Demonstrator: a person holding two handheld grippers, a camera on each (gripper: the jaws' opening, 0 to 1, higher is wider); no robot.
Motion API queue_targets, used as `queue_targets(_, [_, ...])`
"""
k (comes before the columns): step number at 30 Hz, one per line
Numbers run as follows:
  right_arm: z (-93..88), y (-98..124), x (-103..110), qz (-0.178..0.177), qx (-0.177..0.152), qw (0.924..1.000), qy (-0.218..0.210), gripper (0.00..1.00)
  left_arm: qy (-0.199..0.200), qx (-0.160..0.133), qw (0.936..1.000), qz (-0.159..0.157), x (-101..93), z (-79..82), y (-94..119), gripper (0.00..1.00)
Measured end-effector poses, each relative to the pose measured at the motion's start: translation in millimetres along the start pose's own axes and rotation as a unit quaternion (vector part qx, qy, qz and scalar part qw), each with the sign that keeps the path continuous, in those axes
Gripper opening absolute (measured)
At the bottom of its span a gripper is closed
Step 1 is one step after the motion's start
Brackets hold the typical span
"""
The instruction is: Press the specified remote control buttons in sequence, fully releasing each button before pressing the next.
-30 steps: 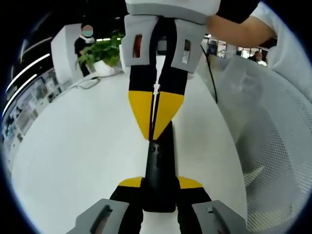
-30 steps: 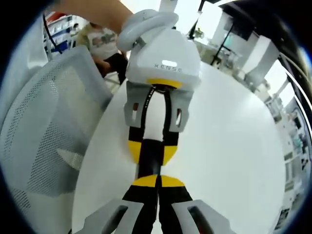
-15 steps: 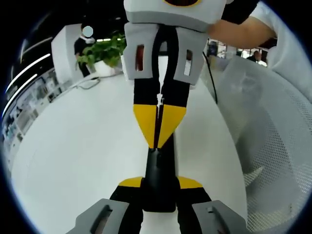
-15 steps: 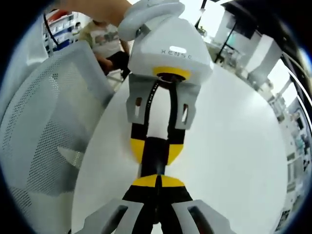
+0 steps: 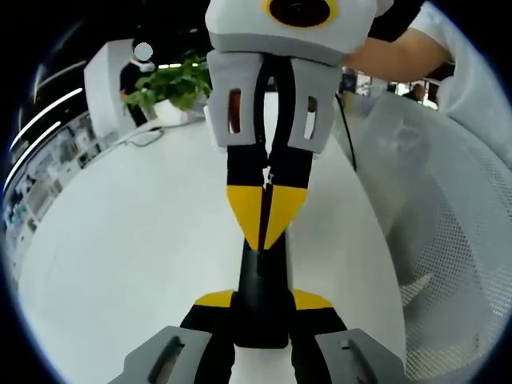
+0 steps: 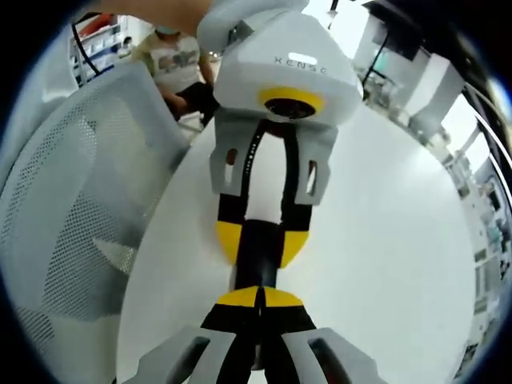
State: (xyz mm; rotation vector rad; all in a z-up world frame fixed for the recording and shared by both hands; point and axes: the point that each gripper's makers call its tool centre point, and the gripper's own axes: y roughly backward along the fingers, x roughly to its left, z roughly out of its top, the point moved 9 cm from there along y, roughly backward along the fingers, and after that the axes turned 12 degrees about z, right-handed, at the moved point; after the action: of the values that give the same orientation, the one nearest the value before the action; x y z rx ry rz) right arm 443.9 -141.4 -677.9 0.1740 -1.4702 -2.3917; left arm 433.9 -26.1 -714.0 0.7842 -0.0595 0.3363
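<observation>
A black remote control (image 5: pixel 262 308) is held lengthwise over the white table (image 5: pixel 136 232), and my left gripper (image 5: pixel 262 301) is shut on it, with a yellow pad (image 5: pixel 212 299) on each side. From the top of the left gripper view my right gripper (image 5: pixel 264 238) reaches in, shut, its yellow tips meeting the remote's far end. The buttons are hidden. In the right gripper view my right gripper (image 6: pixel 260 294) is shut, its tips at the remote (image 6: pixel 258 260). Beyond it the left gripper (image 6: pixel 260 244) clamps the remote.
A white mesh chair (image 5: pixel 448 232) stands at the table's edge, also seen as the chair (image 6: pixel 72 200) on the left of the right gripper view. A potted plant (image 5: pixel 164 84) and a cable sit at the far side of the table. People stand in the background.
The right gripper has moved in along the remote toward the left gripper, so its shut tips sit lower on the remote. The left gripper has kept its hold on the remote.
</observation>
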Motion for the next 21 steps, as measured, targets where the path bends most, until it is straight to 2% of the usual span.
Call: queue_targets(21, [-3.5,-8.2,-1.0,0.009,0.005,0.9999,-0.002,0.00,0.003,-0.002,1.0000,0.000,0.1,-0.6,-0.1,0.24])
